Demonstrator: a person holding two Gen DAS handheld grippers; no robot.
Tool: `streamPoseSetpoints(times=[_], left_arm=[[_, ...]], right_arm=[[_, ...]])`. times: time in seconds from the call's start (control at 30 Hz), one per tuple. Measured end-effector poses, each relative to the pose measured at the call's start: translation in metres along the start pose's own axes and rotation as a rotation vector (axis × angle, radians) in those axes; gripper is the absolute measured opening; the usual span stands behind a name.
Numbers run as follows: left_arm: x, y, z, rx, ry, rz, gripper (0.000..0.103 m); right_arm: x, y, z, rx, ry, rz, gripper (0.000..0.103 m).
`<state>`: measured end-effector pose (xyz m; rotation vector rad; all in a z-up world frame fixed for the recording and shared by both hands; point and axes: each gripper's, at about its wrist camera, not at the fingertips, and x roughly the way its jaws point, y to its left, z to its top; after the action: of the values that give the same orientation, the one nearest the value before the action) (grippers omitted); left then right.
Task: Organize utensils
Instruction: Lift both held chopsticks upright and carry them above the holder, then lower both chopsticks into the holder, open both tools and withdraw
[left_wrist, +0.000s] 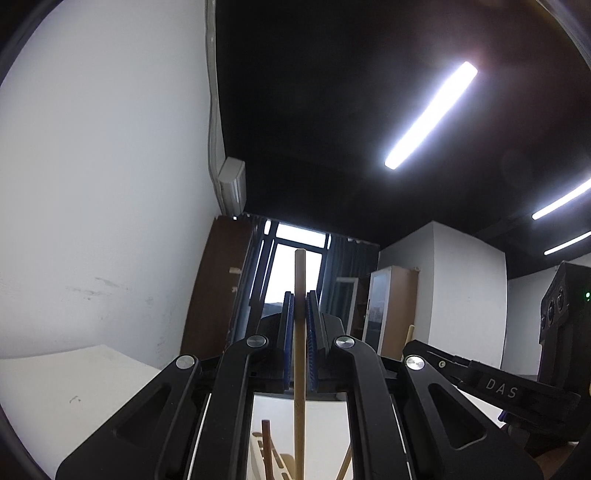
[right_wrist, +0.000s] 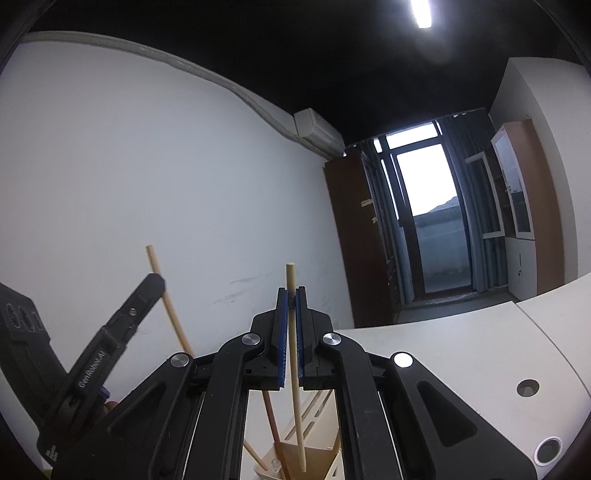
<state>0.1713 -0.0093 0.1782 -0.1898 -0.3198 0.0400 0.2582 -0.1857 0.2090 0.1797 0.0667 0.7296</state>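
My left gripper (left_wrist: 300, 295) is shut on a light wooden stick (left_wrist: 299, 354) that stands upright between its blue pads. Below it shows a cream slotted utensil holder (left_wrist: 280, 463) with a dark brown stick (left_wrist: 266, 446) in it. My right gripper (right_wrist: 291, 291) is shut on another light wooden stick (right_wrist: 295, 369), whose lower end reaches into the cream holder (right_wrist: 314, 458). A dark brown stick (right_wrist: 273, 424) leans in that holder too. The left gripper (right_wrist: 157, 278) shows at the left of the right wrist view, holding its stick (right_wrist: 168, 295). The right gripper's body (left_wrist: 498, 387) shows at the right of the left wrist view.
A white table (right_wrist: 461, 350) with round cable holes (right_wrist: 527, 387) runs to the right. A white wall (right_wrist: 147, 166) is behind. A dark door (right_wrist: 354, 240), a window (right_wrist: 432, 206) and a glass-front cabinet (right_wrist: 517, 192) stand at the back.
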Motion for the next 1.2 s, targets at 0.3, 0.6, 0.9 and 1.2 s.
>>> streamPoseSetpoints(times=[0.3,0.6,0.9,1.2], left_arm=[[0.013,0.003,-0.022,0.033,0.135,-0.016,0.006],[0.018,0.011,-0.042,0.043,0.234,-0.017,0.006],[0.024,0.017,-0.050,0.066,0.293,-0.017,0.006],[0.023,0.025,-0.054,0.050,0.318,-0.028,0.006]], right_arm=[[0.011,0.002,-0.017,-0.028,0.070,-0.015,0.005],[0.010,0.005,-0.032,-0.032,0.124,-0.029,0.005],[0.017,0.007,-0.039,-0.048,0.165,-0.048,0.005],[0.015,0.007,-0.050,-0.045,0.199,-0.062,0.005]])
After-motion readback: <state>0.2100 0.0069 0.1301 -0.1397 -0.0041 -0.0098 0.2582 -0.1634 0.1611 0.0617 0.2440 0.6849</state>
